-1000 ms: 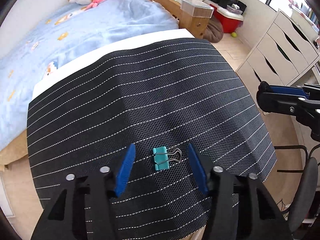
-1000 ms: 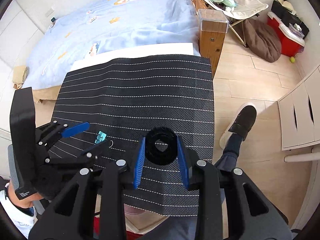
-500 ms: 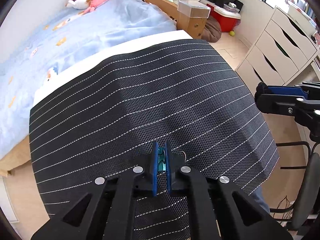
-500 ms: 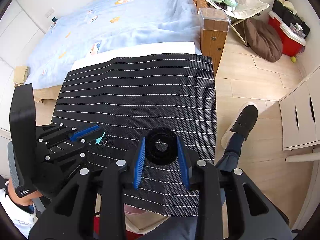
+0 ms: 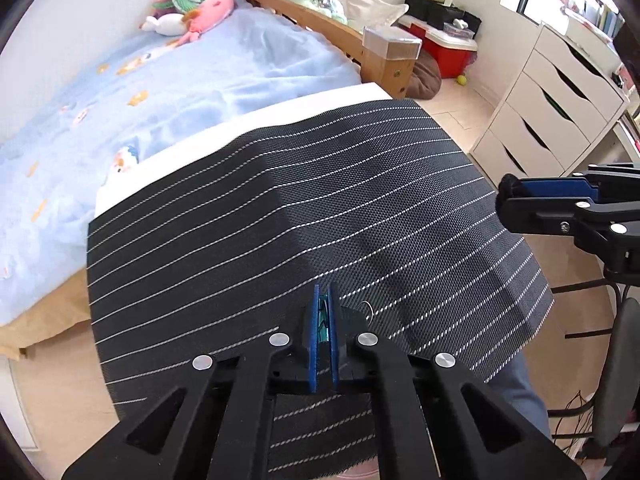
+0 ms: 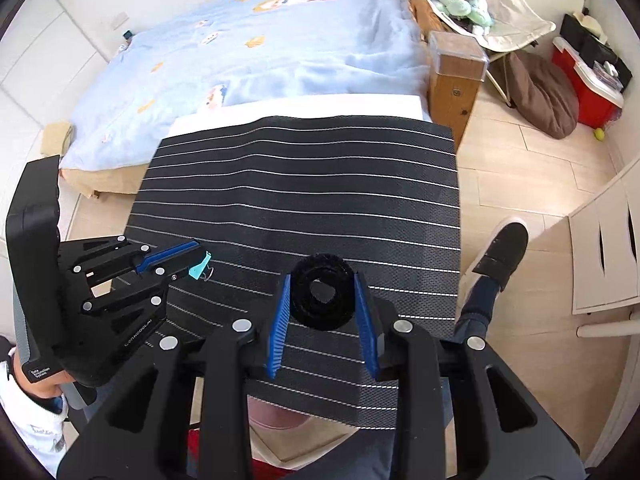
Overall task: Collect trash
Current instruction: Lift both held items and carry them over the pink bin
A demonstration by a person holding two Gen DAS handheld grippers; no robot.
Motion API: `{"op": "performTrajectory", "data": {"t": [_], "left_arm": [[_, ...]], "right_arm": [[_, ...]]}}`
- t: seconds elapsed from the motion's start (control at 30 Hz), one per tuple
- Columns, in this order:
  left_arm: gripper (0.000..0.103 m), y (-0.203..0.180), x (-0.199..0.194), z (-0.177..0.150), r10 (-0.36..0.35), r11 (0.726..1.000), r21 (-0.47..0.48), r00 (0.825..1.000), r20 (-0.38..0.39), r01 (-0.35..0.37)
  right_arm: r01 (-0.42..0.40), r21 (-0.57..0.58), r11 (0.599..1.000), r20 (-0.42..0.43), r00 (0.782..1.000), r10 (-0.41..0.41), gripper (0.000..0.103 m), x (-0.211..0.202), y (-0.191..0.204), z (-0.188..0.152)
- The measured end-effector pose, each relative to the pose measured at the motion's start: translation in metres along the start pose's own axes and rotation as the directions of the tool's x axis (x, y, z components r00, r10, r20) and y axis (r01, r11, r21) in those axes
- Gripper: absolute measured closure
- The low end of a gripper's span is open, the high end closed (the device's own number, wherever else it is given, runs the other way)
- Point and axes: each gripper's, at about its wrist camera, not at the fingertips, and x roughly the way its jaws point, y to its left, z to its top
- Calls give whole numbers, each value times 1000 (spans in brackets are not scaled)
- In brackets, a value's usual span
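Note:
My left gripper (image 5: 324, 304) is shut on a small teal binder clip (image 5: 322, 320) and holds it just above the black pinstriped mat (image 5: 280, 208). In the right wrist view the left gripper (image 6: 192, 258) shows at the left with the clip (image 6: 199, 266) poking out of its tips. My right gripper (image 6: 322, 300) is shut on a black round roll (image 6: 322, 294) and holds it above the mat (image 6: 304, 184). In the left wrist view the right gripper (image 5: 516, 196) is at the right edge.
The mat covers a small table beside a bed with a light blue cover (image 5: 140, 92) and plush toys (image 5: 200, 12). A wooden bedpost (image 6: 456, 80), white drawers (image 5: 552, 108), a red cooler (image 5: 448, 46), a brown cushion (image 6: 540, 96) and a person's foot (image 6: 500, 252) are around.
My left gripper closed on the teal binder clip and lifted it off the mat. My right gripper kept its hold on the black roll and barely moved.

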Motion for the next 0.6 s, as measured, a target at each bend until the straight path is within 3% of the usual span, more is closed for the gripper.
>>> {"op": "performTrajectory", "data": {"t": [0.3, 0.6], "left_arm": [[99, 12, -47, -34, -5, 1000, 23, 995, 101, 3], [99, 11, -90, -83, 2, 998, 55, 979, 205, -14]], "right_arm": [[-2, -118, 993, 77, 997, 11, 72, -26, 39, -24], [0, -215, 977, 158, 987, 35, 72, -52, 70, -69]]}}
